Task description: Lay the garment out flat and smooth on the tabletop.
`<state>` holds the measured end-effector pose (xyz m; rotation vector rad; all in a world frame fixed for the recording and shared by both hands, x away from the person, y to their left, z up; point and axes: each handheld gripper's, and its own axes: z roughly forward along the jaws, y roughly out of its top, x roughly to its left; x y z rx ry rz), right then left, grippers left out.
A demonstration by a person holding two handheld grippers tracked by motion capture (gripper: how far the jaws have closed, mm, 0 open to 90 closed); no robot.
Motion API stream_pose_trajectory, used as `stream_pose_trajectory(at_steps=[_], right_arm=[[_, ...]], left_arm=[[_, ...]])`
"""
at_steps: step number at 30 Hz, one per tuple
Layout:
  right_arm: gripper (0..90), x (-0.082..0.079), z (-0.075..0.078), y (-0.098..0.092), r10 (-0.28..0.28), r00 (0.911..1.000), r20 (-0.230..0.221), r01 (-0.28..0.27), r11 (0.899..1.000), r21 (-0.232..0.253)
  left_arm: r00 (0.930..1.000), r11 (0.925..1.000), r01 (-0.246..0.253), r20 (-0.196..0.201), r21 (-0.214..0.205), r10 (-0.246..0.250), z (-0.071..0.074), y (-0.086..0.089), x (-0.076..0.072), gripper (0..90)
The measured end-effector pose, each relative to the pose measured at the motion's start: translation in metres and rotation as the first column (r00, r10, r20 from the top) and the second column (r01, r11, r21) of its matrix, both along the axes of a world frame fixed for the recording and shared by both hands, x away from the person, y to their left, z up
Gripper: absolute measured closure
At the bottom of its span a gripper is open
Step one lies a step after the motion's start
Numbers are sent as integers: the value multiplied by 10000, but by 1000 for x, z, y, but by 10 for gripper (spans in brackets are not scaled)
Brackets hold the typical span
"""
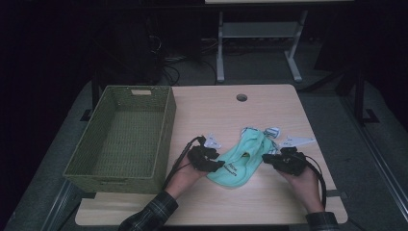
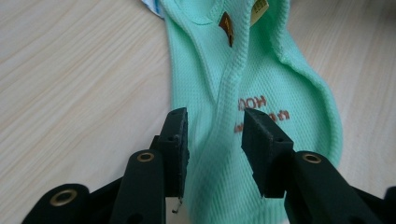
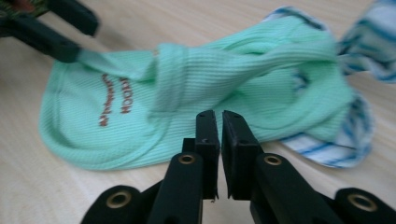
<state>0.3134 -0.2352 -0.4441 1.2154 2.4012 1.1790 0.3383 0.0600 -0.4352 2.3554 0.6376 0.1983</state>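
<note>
A mint-green knitted garment (image 1: 235, 161) with brown lettering (image 2: 261, 107) lies crumpled near the table's front, on top of a white cloth with blue stripes (image 3: 336, 149). My left gripper (image 1: 219, 165) is at the garment's left end. Its jaws stand apart (image 2: 215, 121) with a raised fold of the green cloth running between them, and the pads are not pressing on it. In the right gripper view, the cloth's corner rises toward that left gripper (image 3: 70, 35). My right gripper (image 1: 265, 158) is at the garment's right edge, its jaws (image 3: 216, 119) almost together with nothing visible between them.
A green woven basket (image 1: 166, 130) stands empty on the table's left side. White bits of cloth or paper (image 1: 298, 141) lie to the right of the garment, and another (image 1: 211, 143) lies behind the left gripper. A cable hole (image 1: 241, 97) sits near the table's far edge.
</note>
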Motion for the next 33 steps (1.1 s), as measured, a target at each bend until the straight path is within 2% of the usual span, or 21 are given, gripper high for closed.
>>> stream_pose_trajectory(at_steps=[2, 6, 13, 16, 20, 22, 26, 29, 33], right_arm=[[893, -1, -1, 5, 173, 9999, 5, -173, 9998, 125], [896, 0, -7, 14, 378, 9992, -149, -375, 9991, 194], [897, 3, -22, 27, 584, 9969, -534, -602, 9976, -344], [897, 3, -25, 30, 638, 9957, -674, -681, 9956, -642], [897, 2, -25, 31, 632, 9959, -645, -674, 9956, -651], [897, 2, -25, 30, 621, 9958, -672, -663, 9958, -633], [898, 2, -24, 31, 612, 9958, -679, -658, 9956, -674], [898, 2, -25, 31, 691, 9961, -557, -734, 9941, -800], [898, 2, -24, 31, 642, 9957, -662, -692, 9946, -769]], left_arm=[[10000, 10000, 71, -20, 37, -71, -2, -5, 1, 593], [9998, 9997, 205, 19, 167, -205, -7, -13, 3, 592], [9995, 9988, 277, 133, 396, -283, -12, -24, 6, 609], [9996, 9984, 263, 98, 504, -268, -14, -26, 8, 666], [9997, 9983, 158, 163, 567, -167, -15, -25, 10, 787], [9997, 9989, 180, 177, 444, -188, -14, -24, 10, 847], [9991, 9997, 88, 409, 245, -98, -6, -19, 10, 873], [9982, 9999, -171, 580, 18, 169, 1, -13, 12, 879], [9954, 9978, -641, 699, -167, 651, 7, 0, 19, 878]])
